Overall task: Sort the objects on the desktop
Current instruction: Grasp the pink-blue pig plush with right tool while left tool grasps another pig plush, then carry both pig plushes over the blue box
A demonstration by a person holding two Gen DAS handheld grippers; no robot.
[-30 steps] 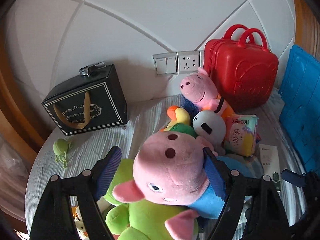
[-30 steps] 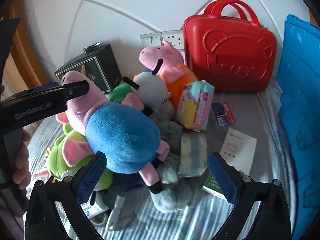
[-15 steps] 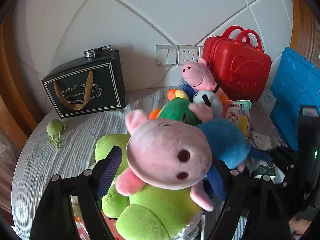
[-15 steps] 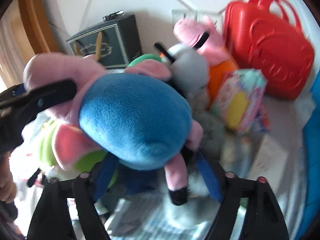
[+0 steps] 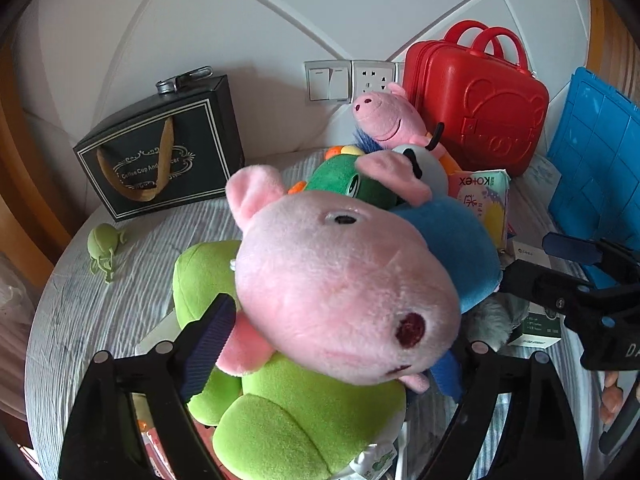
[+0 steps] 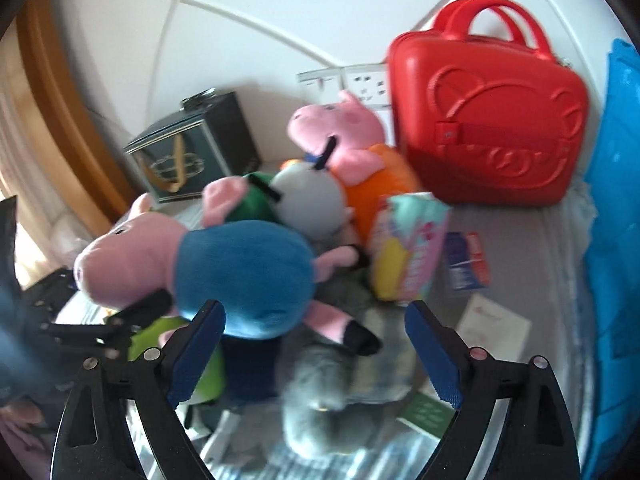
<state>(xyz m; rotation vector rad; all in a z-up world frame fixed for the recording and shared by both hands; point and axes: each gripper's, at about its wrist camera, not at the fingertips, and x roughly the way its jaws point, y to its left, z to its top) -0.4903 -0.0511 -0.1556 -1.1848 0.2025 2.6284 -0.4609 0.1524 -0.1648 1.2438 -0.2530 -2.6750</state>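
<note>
Left wrist view: left claw spread wide around the head of the blue-bodied pig plush, jaws having just been opening; left pad beside the cheek, right pad hidden, so a grip cannot be told. The plush lies on the green plush, in front of the red case. Right wrist view, blurred: right claw wide, jaws having just been opening, the blue body just above its left pad, free of the right pad; red case behind.
</note>
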